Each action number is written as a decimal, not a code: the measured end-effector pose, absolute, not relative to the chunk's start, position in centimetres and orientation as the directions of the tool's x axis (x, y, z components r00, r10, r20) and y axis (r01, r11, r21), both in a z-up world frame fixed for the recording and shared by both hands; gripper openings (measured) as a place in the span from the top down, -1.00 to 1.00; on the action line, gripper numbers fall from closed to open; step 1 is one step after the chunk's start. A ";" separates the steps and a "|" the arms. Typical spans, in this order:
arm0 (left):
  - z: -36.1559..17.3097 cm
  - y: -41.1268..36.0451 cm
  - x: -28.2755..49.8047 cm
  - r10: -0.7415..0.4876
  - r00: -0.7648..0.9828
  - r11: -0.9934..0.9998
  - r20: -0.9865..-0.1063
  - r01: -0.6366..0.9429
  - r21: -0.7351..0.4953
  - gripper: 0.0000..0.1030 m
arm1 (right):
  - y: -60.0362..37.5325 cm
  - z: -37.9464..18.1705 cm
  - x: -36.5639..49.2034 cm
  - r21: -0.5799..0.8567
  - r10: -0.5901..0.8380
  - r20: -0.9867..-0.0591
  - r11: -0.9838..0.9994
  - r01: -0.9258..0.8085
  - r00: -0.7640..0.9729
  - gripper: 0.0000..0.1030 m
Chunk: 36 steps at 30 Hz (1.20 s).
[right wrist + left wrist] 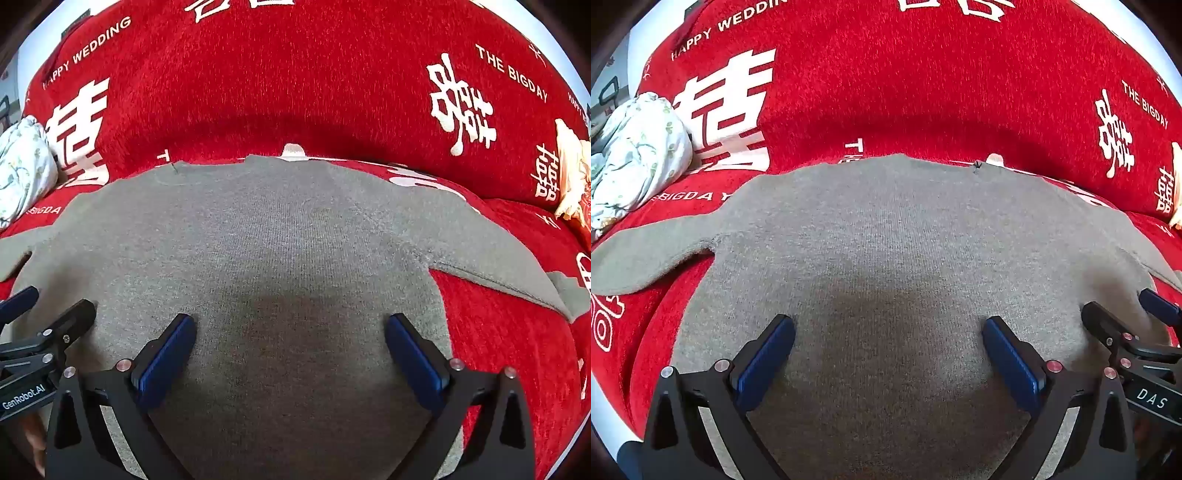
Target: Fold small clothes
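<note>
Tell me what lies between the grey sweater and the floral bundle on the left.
Only bare red cover separates the grey sweater from the floral bundle, seen in the left wrist view.

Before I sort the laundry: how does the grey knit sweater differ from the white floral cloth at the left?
The grey knit sweater lies spread flat on the red sofa cover, sleeves out to both sides; the white floral cloth sits bunched in a crumpled heap. The sweater is plain grey, the cloth white with small green sprigs. The sweater lies under both open grippers; the cloth lies off to the side. Both rest on the same cover.
</note>
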<state>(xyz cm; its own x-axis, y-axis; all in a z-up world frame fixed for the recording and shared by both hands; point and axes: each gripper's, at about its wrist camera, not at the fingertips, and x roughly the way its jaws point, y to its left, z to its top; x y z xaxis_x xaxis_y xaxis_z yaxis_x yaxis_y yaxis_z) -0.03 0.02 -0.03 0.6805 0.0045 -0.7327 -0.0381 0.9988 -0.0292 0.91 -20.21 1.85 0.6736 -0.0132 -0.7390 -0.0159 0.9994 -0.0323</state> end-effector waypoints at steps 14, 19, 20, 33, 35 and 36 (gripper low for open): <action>0.6 0.0 0.0 0.026 0.685 0.999 -0.728 -0.048 -0.010 -0.99 | -20.3 1.9 0.6 -0.022 -0.016 -0.735 1.000 0.000 0.678 -0.99; 0.5 -0.2 0.0 0.027 0.687 0.999 -0.726 -0.051 -0.011 -0.99 | -20.2 1.9 0.7 -0.021 -0.017 -0.737 1.000 0.002 0.675 -0.99; 0.5 -0.2 0.0 0.026 0.687 0.999 -0.726 -0.051 -0.013 -0.99 | -20.3 1.9 0.7 -0.020 -0.016 -0.739 1.000 0.002 0.674 -0.99; -0.1 0.2 -0.5 0.024 0.698 0.999 -0.715 -0.052 -0.017 -0.99 | -20.2 1.7 0.9 -0.033 -0.029 -0.745 0.999 0.007 0.666 -0.99; -0.1 0.2 -0.7 0.026 0.700 0.998 -0.714 -0.055 -0.017 -0.99 | -20.1 1.8 0.9 -0.036 -0.033 -0.746 0.999 0.009 0.665 -0.99; -0.1 0.2 -0.8 0.026 0.701 0.998 -0.712 -0.055 -0.017 -0.99 | -20.0 1.7 0.9 -0.039 -0.037 -0.746 0.999 0.011 0.665 -0.99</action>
<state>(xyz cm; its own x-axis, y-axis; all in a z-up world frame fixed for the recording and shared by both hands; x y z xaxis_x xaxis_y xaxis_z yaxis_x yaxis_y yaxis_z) -0.79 0.16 -0.08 0.7012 0.0261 -0.7125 -0.0548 0.9983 -0.0174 0.85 -20.01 1.73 0.6654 -0.0366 -0.7456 0.0108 0.9992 -0.0394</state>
